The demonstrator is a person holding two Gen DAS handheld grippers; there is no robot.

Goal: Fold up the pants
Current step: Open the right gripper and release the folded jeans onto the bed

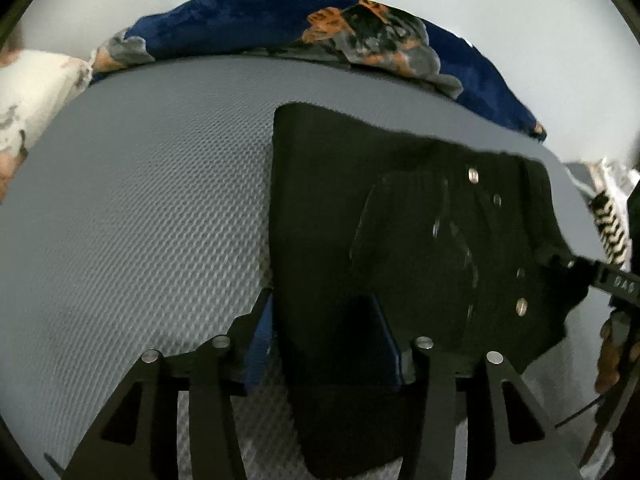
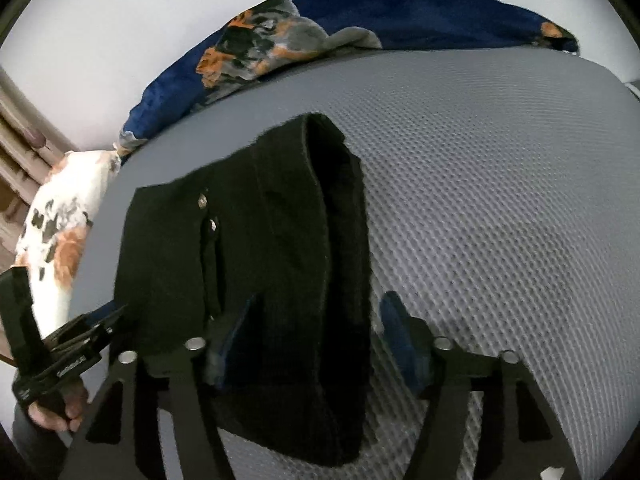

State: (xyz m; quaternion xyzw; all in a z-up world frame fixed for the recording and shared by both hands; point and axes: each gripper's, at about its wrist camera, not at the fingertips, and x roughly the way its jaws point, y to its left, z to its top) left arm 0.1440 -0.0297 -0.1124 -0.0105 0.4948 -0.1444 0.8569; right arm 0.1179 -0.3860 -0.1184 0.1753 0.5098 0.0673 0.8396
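Both grippers, left [image 1: 326, 340] and right [image 2: 316, 340], stand part-open astride the folded black pants [image 1: 400, 220], pads off; lift away vertically, avoiding snagging the fold.

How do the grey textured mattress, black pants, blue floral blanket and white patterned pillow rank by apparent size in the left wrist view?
1. Grey textured mattress
2. Black pants
3. Blue floral blanket
4. White patterned pillow, partly cropped
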